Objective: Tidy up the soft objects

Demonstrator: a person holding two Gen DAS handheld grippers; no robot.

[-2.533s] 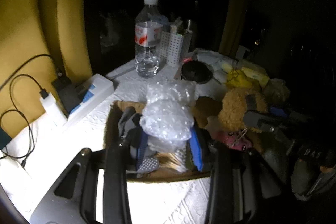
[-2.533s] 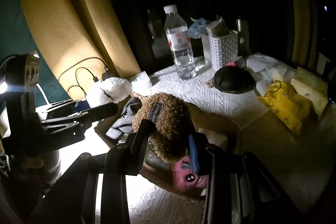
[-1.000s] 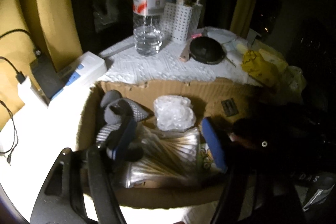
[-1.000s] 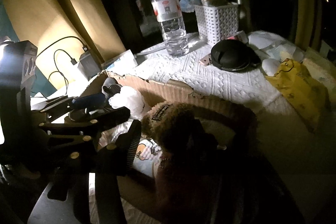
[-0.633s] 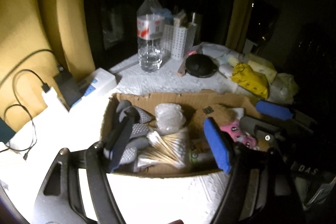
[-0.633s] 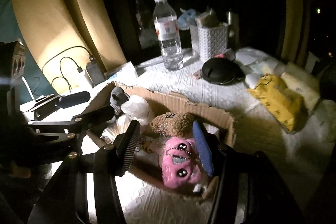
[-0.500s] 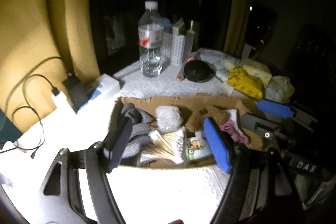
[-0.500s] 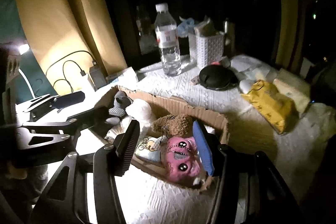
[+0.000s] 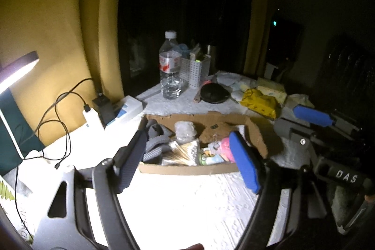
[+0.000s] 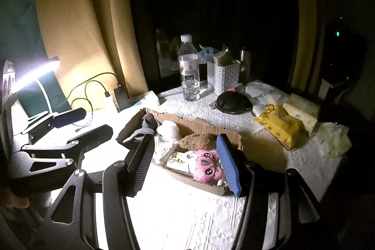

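- The left tool hangs above the near part of the worktop, short of the cardboard box, with its two fingers spread wide and nothing between them; one pad is dark and ribbed, the other blue.
- The right tool is likewise lifted clear above the near edge of the box, fingers spread apart and empty, pointing forward and slightly down at the box's contents.
- In the left wrist view the right tool shows at the right side of the box, its blue pad uppermost; in the right wrist view the left tool reaches in from the left, held level beside the box.
- One box sits on the white textured cloth, and the soft things lie inside it.
- One brown plush toy lies toward the box's right half, and one pink plush toy with two dark eyes lies just in front of it, touching it, at the near right corner.
- One bundle of bubble wrap sits near the middle, with one grey sock or glove at the left end; whether that is a single piece I cannot tell.
- One packet of cotton swabs lies at the front of the box in the left wrist view.
- Beyond the box stand one water bottle, one white perforated basket, one black round case and one yellow pouch.
- One lit desk lamp shines from the left.
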